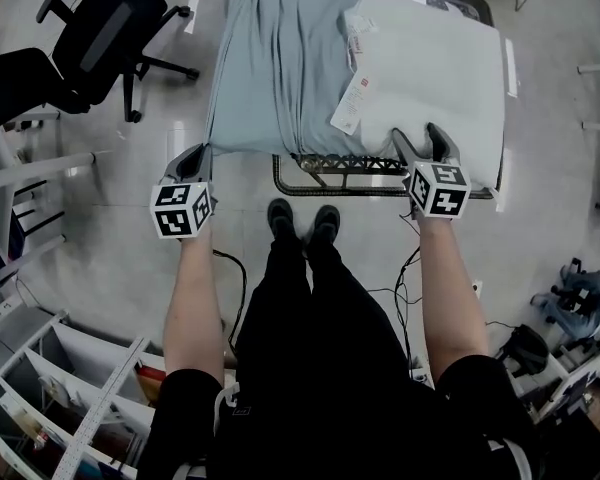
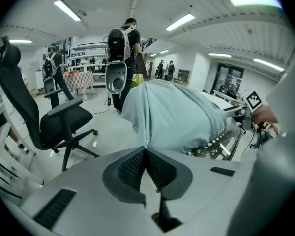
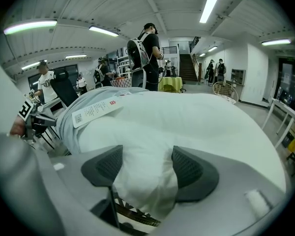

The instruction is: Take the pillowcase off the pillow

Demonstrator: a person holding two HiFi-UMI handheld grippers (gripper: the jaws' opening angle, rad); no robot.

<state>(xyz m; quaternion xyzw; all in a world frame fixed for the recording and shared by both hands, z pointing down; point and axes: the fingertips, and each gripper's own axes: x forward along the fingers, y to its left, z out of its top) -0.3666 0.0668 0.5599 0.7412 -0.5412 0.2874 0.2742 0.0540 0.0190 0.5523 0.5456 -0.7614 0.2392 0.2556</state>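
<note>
Though pillowcase (image 1: 280,63) sheathes 1 end, pillow (image 1: 430,68) half out.

The pale grey shiny floor (image 1: 540,258) was wide. A black office chair on wheels (image 1: 110,28) stood on it, and white shelves (image 1: 40,388) stood at one side. Thin black cables (image 1: 235,268) lay on the floor. Long white ceiling lights (image 3: 209,6) were on. Far back were grey stairs (image 3: 188,68) and a person with a backpack (image 2: 120,48).

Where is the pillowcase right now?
In the head view the pillowcase covers the left half of the pillow on the rack, and the left gripper pinches its near left corner.
</note>
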